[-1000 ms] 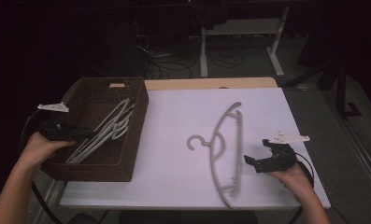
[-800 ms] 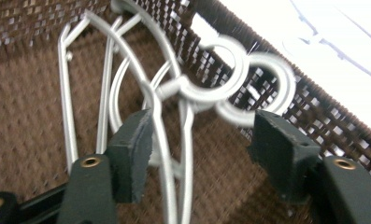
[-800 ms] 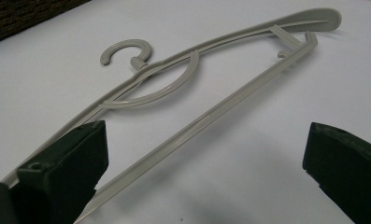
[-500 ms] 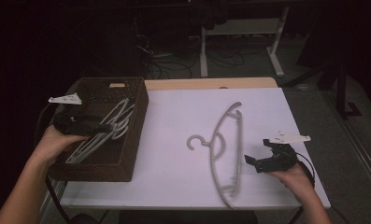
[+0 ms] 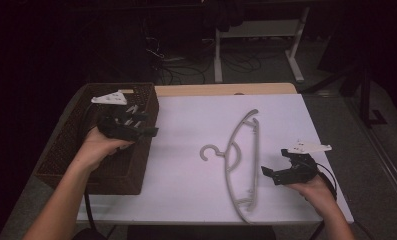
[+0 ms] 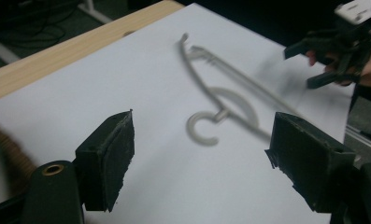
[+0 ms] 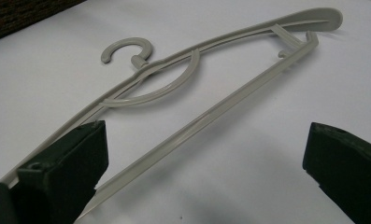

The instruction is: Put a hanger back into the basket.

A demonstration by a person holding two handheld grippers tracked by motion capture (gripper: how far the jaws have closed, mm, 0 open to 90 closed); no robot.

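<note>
a grey plastic hanger (image 5: 243, 160) lies flat on the white table top (image 5: 186, 180), its hook (image 5: 212, 151) curling toward the basket side and its long bar running from the far middle of the table down toward the near edge. in the right gripper view the hanger (image 7: 197, 88) stretches across the white surface with its hook (image 7: 127, 49) at the upper left and nothing resting on it.

the left gripper (image 5: 147, 125) hangs above the inner rim of the brown wicker basket (image 5: 86, 165) at the table's left, pointing toward the hanger. its jaws have just been opening and stand apart with nothing between them; in the left gripper view the left gripper (image 6: 202, 163) frames bare white table, with the blurred hanger (image 6: 220, 102) farther off and untouched.

the right gripper (image 5: 276, 167) sits low at the near right of the table, just beside the hanger's lower end and aimed at it. its jaws are spread wide and empty; in the right gripper view the right gripper (image 7: 204, 154) has the hanger's near tip reaching in by the left jaw, though i cannot tell whether they touch.

more grey hangers (image 5: 132, 111) lie inside the basket, mostly hidden behind the left hand (image 5: 98, 147).
</note>
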